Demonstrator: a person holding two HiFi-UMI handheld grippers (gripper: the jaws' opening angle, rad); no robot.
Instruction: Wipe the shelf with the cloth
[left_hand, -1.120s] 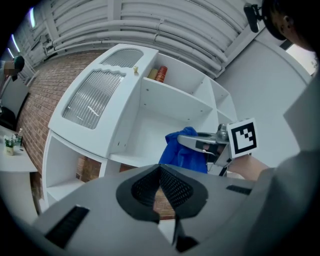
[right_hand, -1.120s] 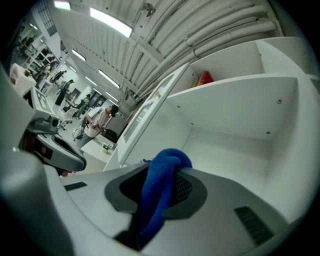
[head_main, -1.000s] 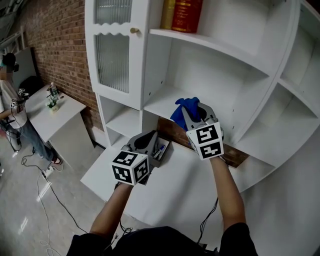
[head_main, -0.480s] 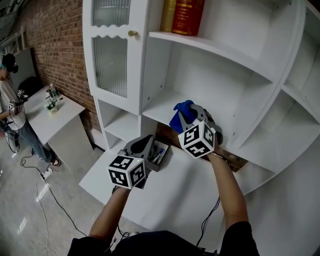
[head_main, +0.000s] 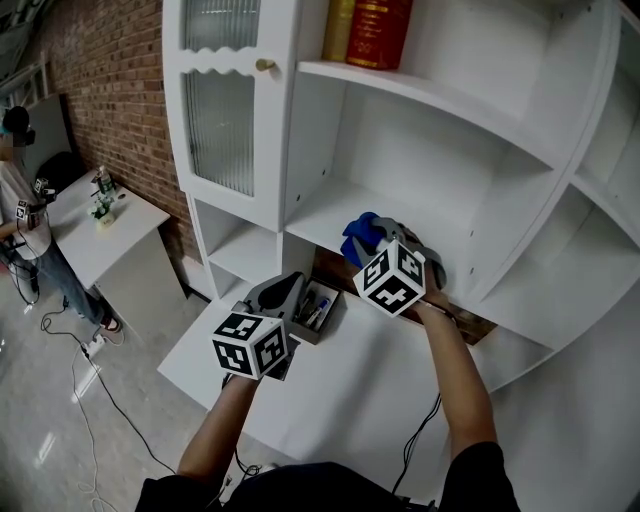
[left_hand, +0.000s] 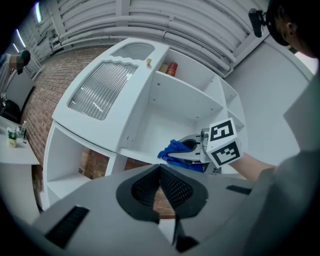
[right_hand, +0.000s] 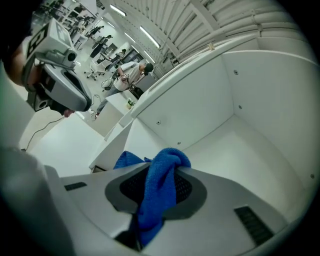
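Cloth: blue, nubbly pile, bunched into a thick fold. It is pinched in the right claw, with a hump above the jaw tips and a tail hanging down between them. A second lobe spills out to the left. The cloth sits at the front edge of the white shelf, in the open bay. The right forearm reaches forward and up to that shelf, marker cube tilted. The left claw has its jaws pressed together with nothing between them. It is held lower, below the shelf and left of the cloth, over the white worktop, beside a small pen tray.
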